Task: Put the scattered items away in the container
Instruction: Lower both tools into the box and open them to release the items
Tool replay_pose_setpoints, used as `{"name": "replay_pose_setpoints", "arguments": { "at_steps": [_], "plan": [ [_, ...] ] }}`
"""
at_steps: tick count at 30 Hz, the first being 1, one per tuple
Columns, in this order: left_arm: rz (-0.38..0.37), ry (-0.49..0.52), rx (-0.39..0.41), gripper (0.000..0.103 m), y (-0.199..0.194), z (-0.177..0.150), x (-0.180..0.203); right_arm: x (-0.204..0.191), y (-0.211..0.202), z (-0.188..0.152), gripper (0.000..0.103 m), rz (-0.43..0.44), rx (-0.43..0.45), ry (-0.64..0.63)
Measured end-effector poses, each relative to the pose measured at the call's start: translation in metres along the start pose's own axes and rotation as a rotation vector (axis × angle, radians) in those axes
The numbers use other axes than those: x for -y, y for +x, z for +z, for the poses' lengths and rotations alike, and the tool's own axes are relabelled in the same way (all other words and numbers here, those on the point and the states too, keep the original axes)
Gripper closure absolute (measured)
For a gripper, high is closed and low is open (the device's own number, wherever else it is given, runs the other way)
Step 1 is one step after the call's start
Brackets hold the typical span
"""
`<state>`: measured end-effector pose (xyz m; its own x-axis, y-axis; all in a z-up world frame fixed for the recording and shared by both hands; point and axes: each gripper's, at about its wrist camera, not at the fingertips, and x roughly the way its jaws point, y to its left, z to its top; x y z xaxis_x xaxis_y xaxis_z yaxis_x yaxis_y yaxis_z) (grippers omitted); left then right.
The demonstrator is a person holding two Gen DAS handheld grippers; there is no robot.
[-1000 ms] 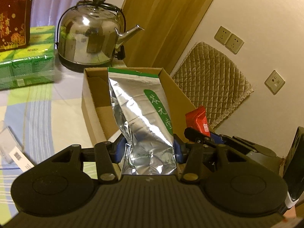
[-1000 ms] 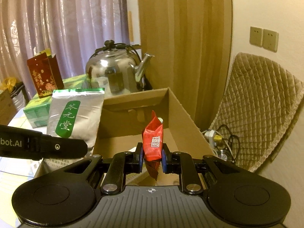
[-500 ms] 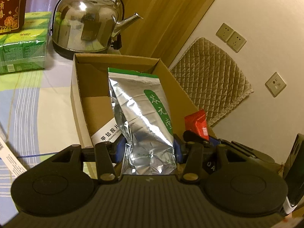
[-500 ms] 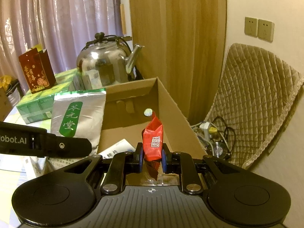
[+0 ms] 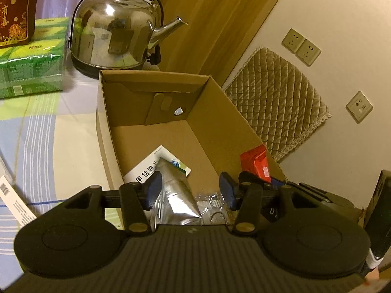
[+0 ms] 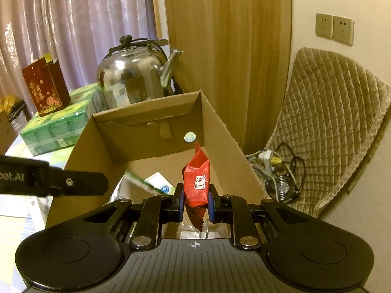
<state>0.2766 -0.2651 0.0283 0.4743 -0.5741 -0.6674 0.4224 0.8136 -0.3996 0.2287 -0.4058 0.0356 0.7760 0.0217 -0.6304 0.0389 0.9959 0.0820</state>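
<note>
Silver tea pouch (image 5: 174,196), gripped upright half a second ago, now lies inside the cardboard box (image 5: 102,131) at its near edge; the left gripper (image 5: 190,189) has released it, jaws apart. Rightward, the right gripper (image 6: 195,204) stays clenched on the red snack packet (image 6: 196,183) above the box, likely next to drop.

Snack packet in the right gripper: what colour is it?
Red, with a white label; the snack packet shows best in the right wrist view.

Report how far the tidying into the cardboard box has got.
Done: the silver foil pouch lies in the cardboard box beside a white medicine packet, and the left hand-held gripper is open. In hand: the right hand-held gripper grips the red snack packet over the box. Left: dropping it.
</note>
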Motion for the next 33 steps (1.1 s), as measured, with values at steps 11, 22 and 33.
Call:
{"name": "replay_pose_setpoints", "arguments": {
  "at_steps": [11, 22, 33],
  "plan": [
    [0.018, 0.033, -0.003, 0.058, -0.0032, -0.0004, 0.0009, -0.0074, 0.0041, -0.0024, 0.088, 0.016, -0.022, -0.02],
    [0.036, 0.054, 0.004, 0.057, -0.0068, -0.0002, 0.0014, -0.007, 0.0066, -0.0031, 0.087, 0.029, -0.039, -0.014],
    [0.042, 0.051, 0.009, 0.056, -0.0077, 0.0004, -0.0012, -0.0065, 0.0059, -0.0023, 0.083, 0.014, -0.018, -0.015]
  ]
}}
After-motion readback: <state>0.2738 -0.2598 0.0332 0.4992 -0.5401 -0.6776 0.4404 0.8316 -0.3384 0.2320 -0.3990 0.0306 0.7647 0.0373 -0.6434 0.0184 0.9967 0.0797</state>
